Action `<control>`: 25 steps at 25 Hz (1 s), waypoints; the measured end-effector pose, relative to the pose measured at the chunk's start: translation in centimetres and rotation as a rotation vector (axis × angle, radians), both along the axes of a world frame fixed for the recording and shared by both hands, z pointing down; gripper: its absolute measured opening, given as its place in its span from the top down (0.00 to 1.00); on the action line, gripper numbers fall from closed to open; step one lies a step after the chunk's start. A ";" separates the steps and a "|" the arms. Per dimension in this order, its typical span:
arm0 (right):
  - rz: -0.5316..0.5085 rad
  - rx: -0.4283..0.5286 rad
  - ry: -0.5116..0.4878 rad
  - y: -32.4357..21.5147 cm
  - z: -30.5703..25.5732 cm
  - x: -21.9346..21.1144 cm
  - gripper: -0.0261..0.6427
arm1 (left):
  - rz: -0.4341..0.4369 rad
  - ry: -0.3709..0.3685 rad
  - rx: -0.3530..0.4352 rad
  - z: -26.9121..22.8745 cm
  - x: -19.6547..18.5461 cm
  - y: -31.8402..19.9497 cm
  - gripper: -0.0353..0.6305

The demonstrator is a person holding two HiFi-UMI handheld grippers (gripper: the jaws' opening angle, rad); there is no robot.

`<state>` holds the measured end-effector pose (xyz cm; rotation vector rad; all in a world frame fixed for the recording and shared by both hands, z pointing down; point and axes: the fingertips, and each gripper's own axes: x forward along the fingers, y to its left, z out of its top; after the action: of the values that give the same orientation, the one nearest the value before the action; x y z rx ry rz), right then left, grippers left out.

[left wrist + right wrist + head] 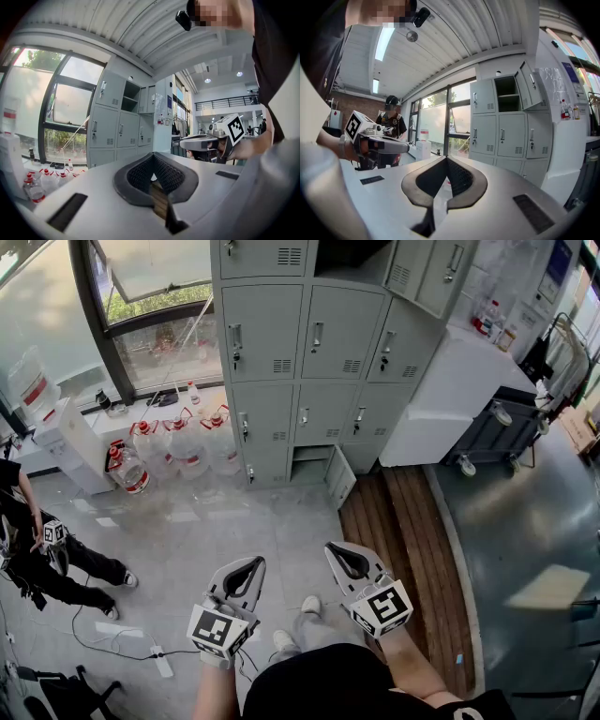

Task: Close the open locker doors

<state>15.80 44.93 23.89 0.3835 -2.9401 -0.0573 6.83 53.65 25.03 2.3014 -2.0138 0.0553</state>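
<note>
Grey floor (244, 521) — water jugs (187, 448), lockers (314, 362)

At my eleven o'clock, clear plastic water jugs with red caps (187, 442) crowd the grey tiled floor (216, 540), with a white water dispenser (70, 442) at ten. A person in black clothes (37, 554) is at nine. A brown wooden plank strip (403, 549) lies at two, and a white counter (450, 399) at one.

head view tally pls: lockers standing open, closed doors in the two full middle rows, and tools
open lockers: 2
closed doors, two middle rows: 6
tools: 2, left tool and right tool
total: 10
</note>
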 end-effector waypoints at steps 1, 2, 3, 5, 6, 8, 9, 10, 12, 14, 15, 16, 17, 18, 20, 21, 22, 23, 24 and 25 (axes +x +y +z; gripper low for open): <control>-0.004 0.009 0.002 -0.3 0.0 -0.5 0.92 | -0.019 0.006 -0.011 0.3 -0.8 -0.2 0.92; -0.008 0.016 0.004 -0.6 0.0 -1.1 0.92 | -0.034 0.006 -0.018 0.4 -1.4 -0.5 0.92; -0.013 0.021 0.006 -0.9 0.0 -1.6 0.92 | -0.043 -0.003 -0.017 0.2 -1.9 -0.8 0.92; -0.027 0.026 0.006 -1.7 0.1 -2.6 0.92 | -0.043 -0.034 -0.002 -0.2 -2.6 -1.6 0.92; -0.029 0.019 0.002 -2.3 0.1 -3.1 0.92 | -0.045 -0.040 -0.001 -0.2 -3.1 -2.1 0.92; -0.025 -0.010 -0.019 -3.9 -0.2 -4.0 0.92 | -0.055 -0.023 -0.004 -0.2 -4.1 -3.3 0.92; -0.025 -0.022 -0.033 -4.7 -0.6 -4.4 0.92 | -0.059 -0.017 -0.006 -0.4 -4.6 -4.1 0.92; -0.026 -0.031 -0.048 -5.6 -0.9 -4.8 0.92 | -0.064 -0.016 -0.009 -0.6 -5.1 -4.9 0.92; -0.030 -0.031 -0.071 -7.2 -1.5 -5.5 0.92 | -0.070 -0.021 -0.010 -1.1 -5.9 -6.5 0.92; -0.024 -0.014 -0.083 -9.0 -2.1 -5.9 0.92 | -0.066 -0.034 0.003 -1.8 -6.4 -8.4 0.92; -0.020 -0.004 -0.088 -10.0 -2.3 -6.0 0.92 | -0.066 -0.040 0.007 -2.1 -6.6 -9.4 0.92; -0.018 0.005 -0.092 -11.1 -2.5 -6.1 0.92 | -0.069 -0.047 0.010 -2.2 -6.8 -10.5 0.92; -0.018 0.010 -0.098 -12.1 -2.6 -6.1 0.92 | -0.071 -0.055 0.010 -2.3 -6.9 -11.6 0.92; -0.018 0.012 -0.105 -13.2 -2.7 -6.0 0.92 | -0.075 -0.061 0.009 -2.3 -6.8 -12.7 0.92; -0.009 0.006 -0.112 -15.5 -2.6 -5.5 0.92 | -0.085 -0.057 0.002 -2.1 -6.6 -15.0 0.92; -0.001 0.000 -0.113 -16.7 -2.5 -5.2 0.92 | -0.088 -0.056 -0.003 -2.0 -6.4 -16.2 0.92; 0.007 -0.007 -0.114 -17.9 -2.4 -5.0 0.92 | -0.086 -0.061 -0.009 -1.9 -6.2 -17.3 0.92; 0.015 -0.015 -0.114 -19.1 -2.2 -4.8 0.92 | -0.081 -0.069 -0.015 -1.6 -6.1 -18.4 0.92; 0.025 -0.023 -0.113 -20.2 -1.9 -4.7 0.92 | -0.075 -0.077 -0.024 -1.3 -5.9 -19.4 0.92; 0.033 -0.033 -0.110 -21.3 -1.7 -4.7 0.92 | -0.072 -0.079 -0.035 -1.0 -5.8 -20.4 0.92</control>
<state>11.08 23.66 22.23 0.4442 -3.0378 0.0173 0.99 33.27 24.00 2.2372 -2.1136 0.1779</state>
